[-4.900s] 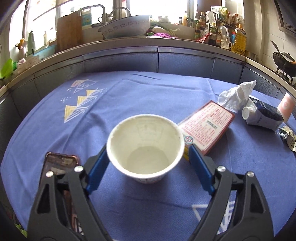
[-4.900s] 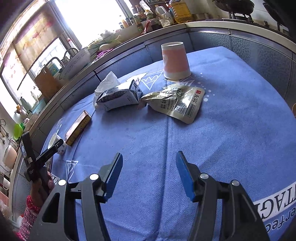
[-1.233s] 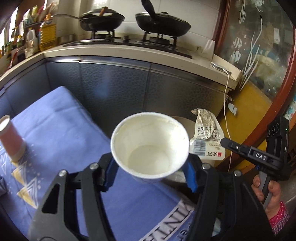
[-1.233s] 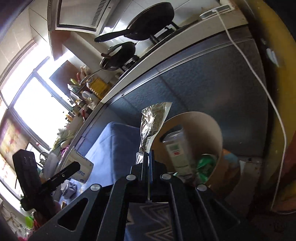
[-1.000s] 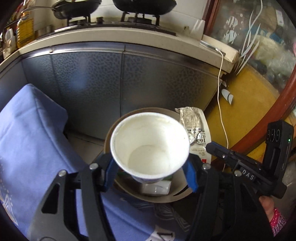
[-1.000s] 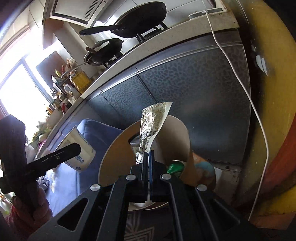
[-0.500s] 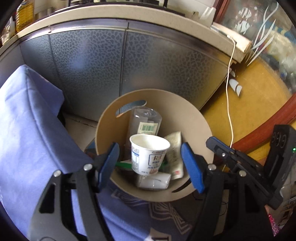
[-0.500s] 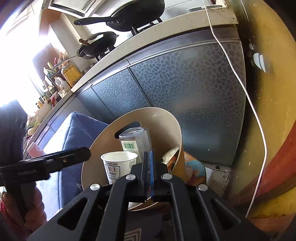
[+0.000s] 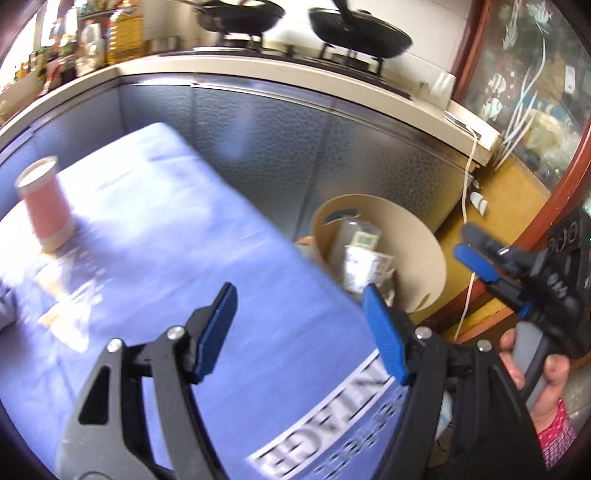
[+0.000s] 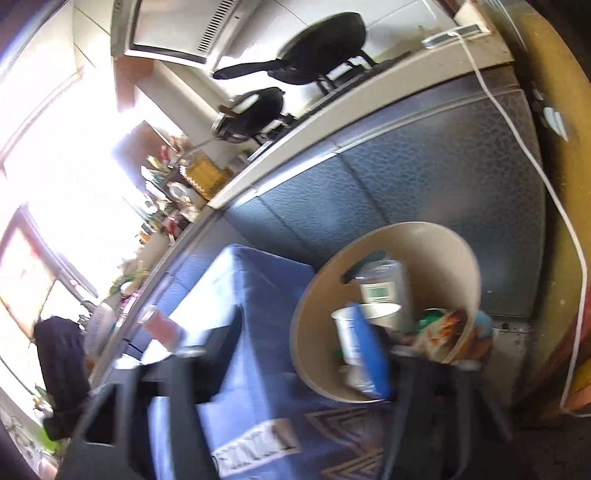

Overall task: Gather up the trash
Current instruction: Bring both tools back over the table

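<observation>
The left gripper (image 9: 301,332) is seen with its blue-padded fingers (image 9: 384,339) spread apart and nothing between them, held above the blue tablecloth (image 9: 177,236). The right gripper (image 10: 303,339) is likewise released: its jaws have just been opening, and nothing is gripped between them, though its fingers are blurred in its own view. In the left wrist view the right gripper is also shown at the right edge, its handle held by a hand (image 9: 543,380) in a red patterned sleeve (image 9: 557,439).

The round tan bin (image 9: 417,236) is placed on the floor, just beside the corner of the table and in front of the grey kitchen cabinet (image 9: 266,133). The trash is found inside it: a white paper cup (image 10: 354,332) with print on its side stands upright, and behind it a clear plastic container (image 10: 384,288) with a green-and-white label leans against the bin wall. A crumpled wrapper (image 10: 439,332) with orange print lies to the right of the cup, inside the bin.

A pink paper cup (image 9: 46,206) is left on the tablecloth, upside down and well apart from the bin. Two black pans (image 9: 360,31) are seen on the stove above the cabinet, and a white cable (image 9: 467,206) hangs from the counter down past the bin.
</observation>
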`<state>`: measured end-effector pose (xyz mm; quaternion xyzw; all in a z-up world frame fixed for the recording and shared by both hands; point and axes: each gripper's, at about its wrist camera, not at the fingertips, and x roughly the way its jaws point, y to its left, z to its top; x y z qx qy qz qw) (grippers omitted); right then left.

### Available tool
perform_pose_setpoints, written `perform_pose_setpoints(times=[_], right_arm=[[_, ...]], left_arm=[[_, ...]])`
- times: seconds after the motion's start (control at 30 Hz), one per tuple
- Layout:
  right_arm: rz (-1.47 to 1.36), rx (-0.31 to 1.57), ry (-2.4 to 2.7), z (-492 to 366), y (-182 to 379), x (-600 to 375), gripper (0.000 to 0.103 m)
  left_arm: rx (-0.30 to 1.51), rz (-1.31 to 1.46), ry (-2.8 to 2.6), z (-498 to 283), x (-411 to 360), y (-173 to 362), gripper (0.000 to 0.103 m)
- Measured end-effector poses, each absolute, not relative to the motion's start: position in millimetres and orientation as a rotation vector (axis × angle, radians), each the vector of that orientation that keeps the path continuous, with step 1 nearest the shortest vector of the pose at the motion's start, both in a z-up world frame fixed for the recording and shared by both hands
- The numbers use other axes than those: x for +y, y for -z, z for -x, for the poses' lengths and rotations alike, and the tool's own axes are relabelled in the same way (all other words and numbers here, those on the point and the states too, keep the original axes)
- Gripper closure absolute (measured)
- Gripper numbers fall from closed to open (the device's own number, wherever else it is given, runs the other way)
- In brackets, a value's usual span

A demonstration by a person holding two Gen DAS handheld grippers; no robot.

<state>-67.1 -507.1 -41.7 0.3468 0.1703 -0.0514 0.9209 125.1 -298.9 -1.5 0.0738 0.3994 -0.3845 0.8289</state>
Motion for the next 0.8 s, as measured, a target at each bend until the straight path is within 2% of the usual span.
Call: perform_pose_setpoints(times=[0.3, 0.8], right_arm=[[-0.543, 0.486, -0.086, 14.0, 18.7, -397.5, 0.025], [-0.369, 0.732, -0.335, -46.7, 32.8, -230.8, 0.025]], left_arm=[[0.825, -0.076, 0.557, -129.4, -146.2, 15.8, 0.035], [0.798, 0.133, 0.085, -128.8, 104.6, 38.8, 0.034]])
